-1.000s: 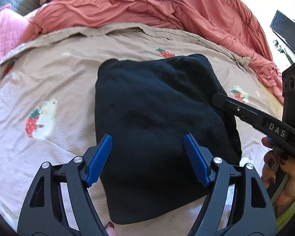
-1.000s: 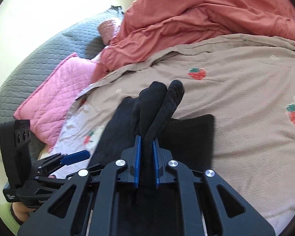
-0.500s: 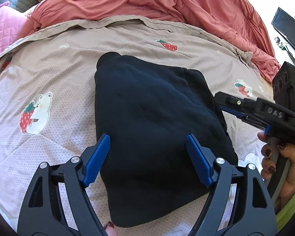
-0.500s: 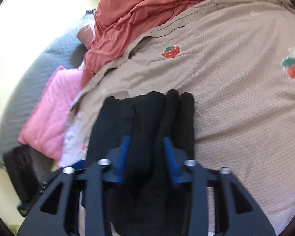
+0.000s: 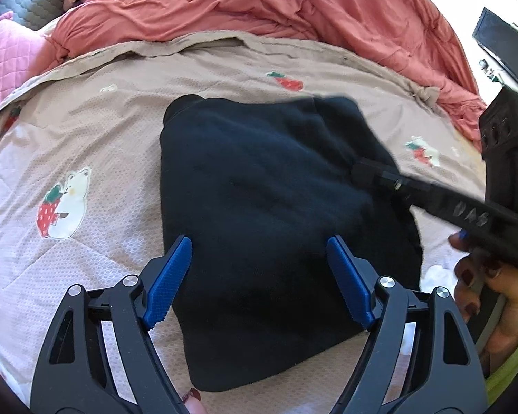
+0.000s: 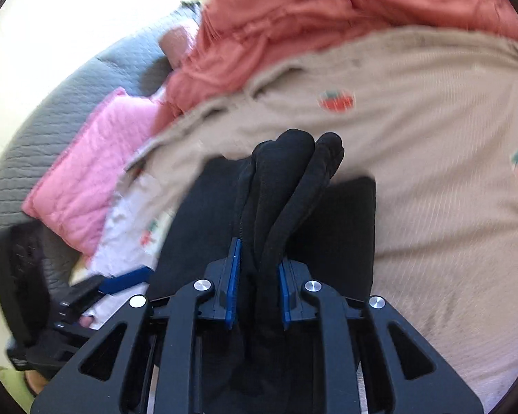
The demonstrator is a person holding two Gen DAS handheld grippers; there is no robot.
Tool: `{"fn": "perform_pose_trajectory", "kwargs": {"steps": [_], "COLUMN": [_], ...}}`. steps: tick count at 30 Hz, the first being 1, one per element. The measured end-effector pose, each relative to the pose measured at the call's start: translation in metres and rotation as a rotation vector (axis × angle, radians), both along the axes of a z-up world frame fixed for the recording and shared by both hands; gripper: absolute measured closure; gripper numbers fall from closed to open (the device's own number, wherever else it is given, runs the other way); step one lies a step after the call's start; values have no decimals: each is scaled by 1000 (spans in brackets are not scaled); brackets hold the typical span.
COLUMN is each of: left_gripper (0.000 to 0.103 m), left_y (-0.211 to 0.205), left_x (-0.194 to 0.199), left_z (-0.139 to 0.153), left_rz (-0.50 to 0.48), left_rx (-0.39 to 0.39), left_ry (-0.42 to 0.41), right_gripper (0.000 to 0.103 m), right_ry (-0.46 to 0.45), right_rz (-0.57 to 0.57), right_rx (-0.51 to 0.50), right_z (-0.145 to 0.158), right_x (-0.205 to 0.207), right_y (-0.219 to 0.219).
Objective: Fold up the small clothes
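A black fleece garment (image 5: 259, 200) lies folded on the beige strawberry-print bedspread (image 5: 96, 131). My left gripper (image 5: 259, 276) is open and hovers over the garment's near part, blue pads on either side, holding nothing. My right gripper (image 6: 257, 286) is shut on a bunched fold of the black garment (image 6: 286, 179), which sticks up between its blue pads. In the left wrist view the right gripper (image 5: 366, 172) reaches in from the right and grips the garment's right edge.
A rumpled red-orange duvet (image 5: 276, 7) lies across the far side of the bed. A pink quilted pillow (image 6: 86, 169) and a grey quilted cushion (image 6: 51, 110) lie at the left. A dark screen (image 5: 504, 48) stands at the far right.
My right gripper opened briefly half a second ago and has closed again on the garment's right edge fold, lifting it. My left gripper stayed open above the garment.
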State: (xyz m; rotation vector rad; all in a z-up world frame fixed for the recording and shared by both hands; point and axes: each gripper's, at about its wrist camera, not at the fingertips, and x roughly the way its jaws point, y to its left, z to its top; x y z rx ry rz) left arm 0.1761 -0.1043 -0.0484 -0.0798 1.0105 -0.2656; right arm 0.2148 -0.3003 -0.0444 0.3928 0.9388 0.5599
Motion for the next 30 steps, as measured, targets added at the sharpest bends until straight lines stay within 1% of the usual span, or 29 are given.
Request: {"fn": "perform_pose_trajectory", "kwargs": {"steps": [2, 3, 5, 6, 9, 11, 12, 13, 15, 18, 21, 25, 27, 30], "left_gripper": [30, 30, 30, 30, 30, 28, 27, 26, 25, 25, 25, 25, 25, 25], "left_y": [-4, -6, -9, -11, -17, -20, -21, -22, -23, -23, -21, -15, -7, 2], "left_x": [1, 1, 2, 3, 3, 3, 3, 2, 1, 0, 0, -3, -5, -8], "left_z": [1, -1, -6, -10, -16, -20, -21, -22, -22, -21, -20, -15, -7, 2], "left_rz": [-15, -18, -21, -23, -36, -50, -55, -57, -60, -67, -59, -51, -36, -13], "left_rx": [5, 14, 26, 40, 74, 96, 108, 113, 119, 128, 110, 81, 52, 46], "left_ry": [-5, -2, 5, 12, 12, 3, -1, -4, -9, -10, -9, -13, -23, -45], "right_gripper": [85, 85, 85, 85, 84, 82, 77, 68, 65, 60, 58, 58, 57, 57], "right_ry": [-24, -20, 15, 49, 125, 141, 141, 132, 120, 119, 92, 70, 59, 30], "right_rz": [-5, -11, -26, -33, -52, -66, -71, -77, -81, -99, -120, -140, -134, -108], "right_rx": [-40, -70, -105, -126, -123, -109, -116, -140, -161, -148, -168, -137, -130, -153], "right_z": [8, 5, -7, -19, -44, -48, -48, -47, -45, -40, -30, -19, -14, -8], "right_x": [-1, 0, 4, 6, 12, 13, 13, 12, 11, 10, 7, 3, -2, -12], "right_y": [-4, -6, -9, -10, -13, -15, -16, -16, -16, -22, -29, -40, -43, -40]}}
